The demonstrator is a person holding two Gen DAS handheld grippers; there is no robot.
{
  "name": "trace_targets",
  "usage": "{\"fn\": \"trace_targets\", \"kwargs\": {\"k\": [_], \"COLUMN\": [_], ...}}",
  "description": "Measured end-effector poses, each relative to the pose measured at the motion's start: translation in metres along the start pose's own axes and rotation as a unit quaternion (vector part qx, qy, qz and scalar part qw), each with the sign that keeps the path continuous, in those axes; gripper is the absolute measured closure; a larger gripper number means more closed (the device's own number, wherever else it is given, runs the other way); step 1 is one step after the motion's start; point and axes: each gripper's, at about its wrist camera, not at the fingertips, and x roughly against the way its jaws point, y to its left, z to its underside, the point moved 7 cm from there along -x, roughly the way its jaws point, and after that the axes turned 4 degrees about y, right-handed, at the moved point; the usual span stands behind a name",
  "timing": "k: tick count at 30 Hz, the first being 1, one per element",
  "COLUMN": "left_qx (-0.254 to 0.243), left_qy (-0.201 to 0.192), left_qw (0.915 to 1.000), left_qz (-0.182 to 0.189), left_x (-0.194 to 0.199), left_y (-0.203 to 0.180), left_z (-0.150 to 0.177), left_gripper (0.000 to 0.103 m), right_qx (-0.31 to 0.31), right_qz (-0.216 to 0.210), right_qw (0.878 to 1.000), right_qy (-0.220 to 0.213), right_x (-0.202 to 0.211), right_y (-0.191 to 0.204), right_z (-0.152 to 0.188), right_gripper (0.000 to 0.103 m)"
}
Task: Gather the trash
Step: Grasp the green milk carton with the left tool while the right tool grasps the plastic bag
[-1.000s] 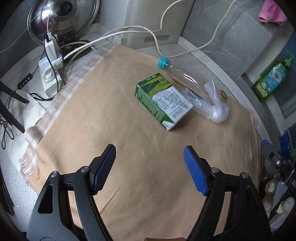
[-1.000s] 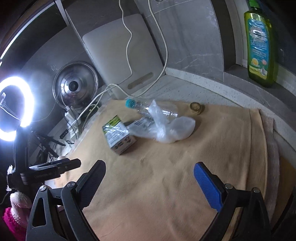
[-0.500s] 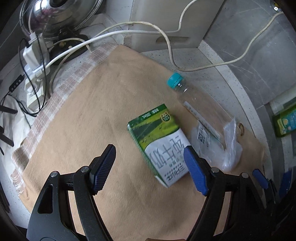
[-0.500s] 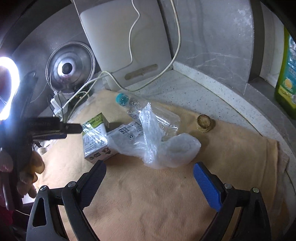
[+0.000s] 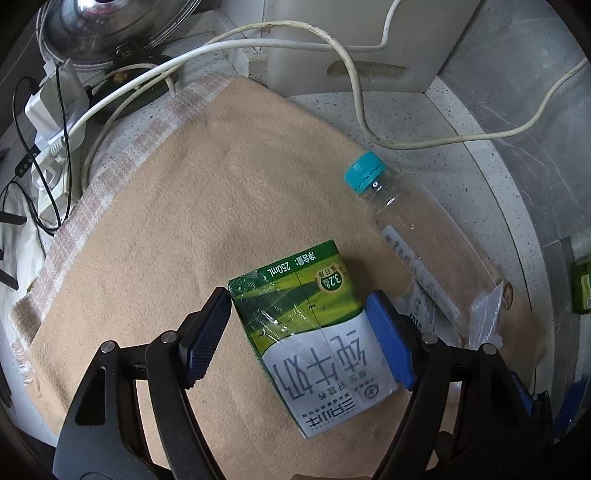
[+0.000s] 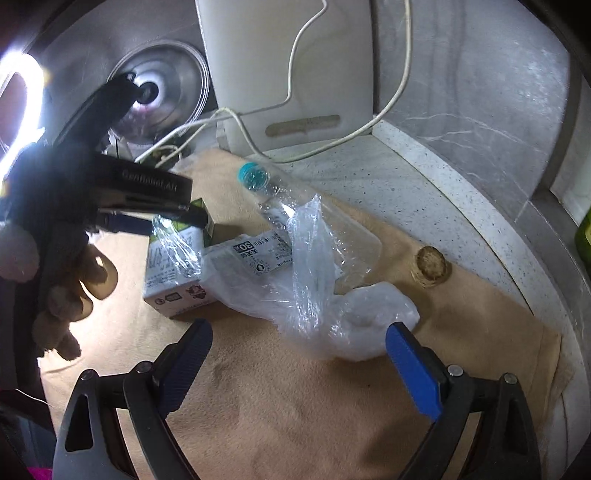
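Observation:
A green and white milk carton (image 5: 314,332) lies on the tan cloth (image 5: 184,221). My left gripper (image 5: 299,332) is open with a pad on each side of the carton; whether they touch it I cannot tell. A clear plastic bottle (image 5: 417,229) with a teal cap lies behind the carton. In the right wrist view the carton (image 6: 173,273), the bottle (image 6: 295,206) and a crumpled clear plastic bag (image 6: 325,295) lie together. My right gripper (image 6: 299,362) is open just in front of the bag. The left gripper (image 6: 155,206) shows over the carton.
A white board (image 5: 351,40) leans on the back wall with white cables (image 5: 258,40) across it. A steel lid (image 5: 110,26) and a power strip (image 5: 51,110) are at the back left. A small brown cap (image 6: 430,266) lies on the cloth. A green soap bottle (image 5: 581,284) stands right.
My left gripper has moved forward and down until its open jaws straddle the carton. My right gripper has moved closer to the plastic bag. Both stay open.

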Motion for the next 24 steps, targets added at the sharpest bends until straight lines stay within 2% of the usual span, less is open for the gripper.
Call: {"fn": "trace_targets", "kwargs": {"k": [5,9,13,16,20,24], "left_qx": [0.004,0.011,0.007,0.0,-0.002,-0.012], "left_qy": [0.015,0.043,0.037,0.037,0.037,0.03], "left_qw": [0.9999,0.9989,0.9991,0.999,0.9985,0.9985], "left_qz": [-0.005,0.013,0.02,0.024,0.04,0.045], "left_x": [-0.014,-0.029,-0.032,-0.031,-0.025,-0.015], "left_y": [-0.002,-0.004,-0.005,-0.006,0.0,0.007], "left_z": [-0.001,0.004,0.005,0.004,0.009,0.015], "left_gripper": [0.021,0.021,0.021,0.025,0.031,0.033], "right_qx": [0.014,0.032,0.052,0.062,0.071,0.056], "right_qz": [0.005,0.016,0.032,0.044,0.061,0.049], "right_qw": [1.0,0.999,0.998,0.997,0.995,0.997], "right_qy": [0.007,0.017,0.026,0.035,0.036,0.028], "right_x": [-0.011,-0.024,-0.035,-0.041,-0.043,-0.034], "right_y": [0.001,0.004,0.008,0.01,0.011,0.009], "right_z": [-0.002,-0.003,-0.003,-0.002,-0.001,0.0], "right_gripper": [0.009,0.011,0.016,0.025,0.049,0.07]}}
